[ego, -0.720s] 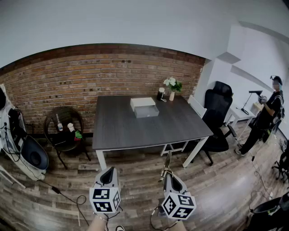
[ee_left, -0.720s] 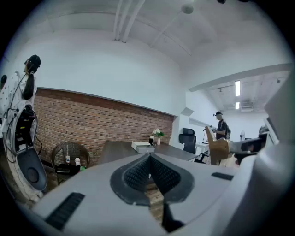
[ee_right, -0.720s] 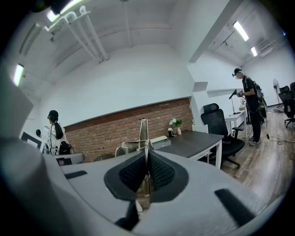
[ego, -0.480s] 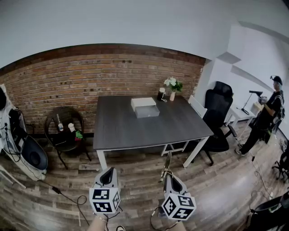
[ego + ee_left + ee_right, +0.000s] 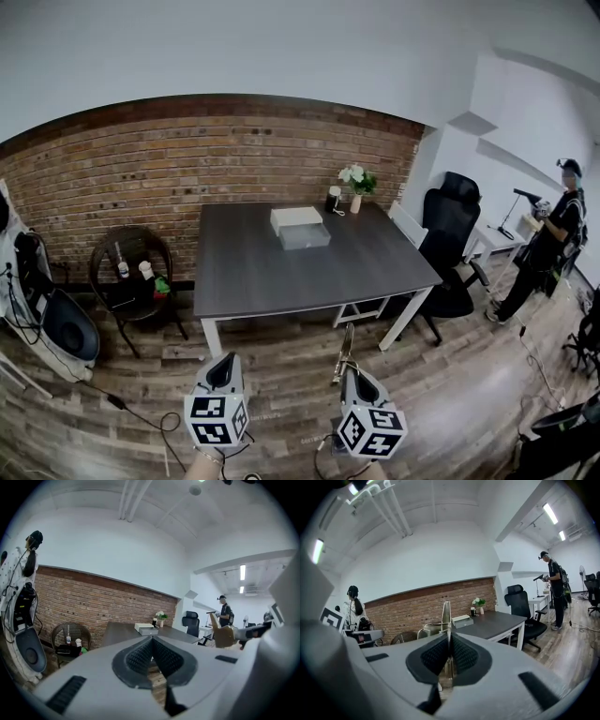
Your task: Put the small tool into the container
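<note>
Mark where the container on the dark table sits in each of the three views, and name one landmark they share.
Head view: container above centre, at the far middle of the table.
Left gripper view: container small, close to centre, on the tabletop.
Right gripper view: container slightly right of centre, just above mid-height.
Shared landmark: the vase of white flowers, just right of the container in every view.

No text, brand or number could be read. The cube (image 5: pixel 217 419) on the left gripper (image 5: pixel 223 360) and the cube (image 5: pixel 372 429) on the right gripper (image 5: pixel 353 371) bore only black-and-white square patterns. The bottles (image 5: pixel 123 269) were too small to read.
</note>
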### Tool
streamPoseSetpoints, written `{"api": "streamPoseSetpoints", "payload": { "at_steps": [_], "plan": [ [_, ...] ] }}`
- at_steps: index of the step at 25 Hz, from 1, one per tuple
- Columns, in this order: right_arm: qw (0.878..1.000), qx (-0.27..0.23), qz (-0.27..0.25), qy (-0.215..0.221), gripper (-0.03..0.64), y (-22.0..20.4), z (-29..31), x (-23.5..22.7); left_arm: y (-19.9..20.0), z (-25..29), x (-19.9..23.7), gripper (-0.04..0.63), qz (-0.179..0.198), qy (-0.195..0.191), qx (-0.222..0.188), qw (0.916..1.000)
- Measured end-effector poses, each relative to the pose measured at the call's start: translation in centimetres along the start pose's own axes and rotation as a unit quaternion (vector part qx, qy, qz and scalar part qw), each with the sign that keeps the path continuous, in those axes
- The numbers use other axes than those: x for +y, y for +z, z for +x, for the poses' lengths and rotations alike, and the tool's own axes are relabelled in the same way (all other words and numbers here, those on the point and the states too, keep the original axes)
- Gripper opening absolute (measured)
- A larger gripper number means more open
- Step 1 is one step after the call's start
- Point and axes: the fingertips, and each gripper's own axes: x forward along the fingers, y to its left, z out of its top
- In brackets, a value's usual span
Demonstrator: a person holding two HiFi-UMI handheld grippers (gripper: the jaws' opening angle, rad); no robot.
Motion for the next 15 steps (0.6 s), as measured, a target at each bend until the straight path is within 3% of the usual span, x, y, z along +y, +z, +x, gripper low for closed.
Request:
{"api": "streamPoseSetpoints", "payload": {
  "at_steps": [15],
  "plan": [
    [0.999,0.002,0.019,-0.030,0.005,-0.3,3.4,1.0,0.3,3.9,3.3,-0.005,-0.005,-0.029,0.006,0.9996]
  ]
}}
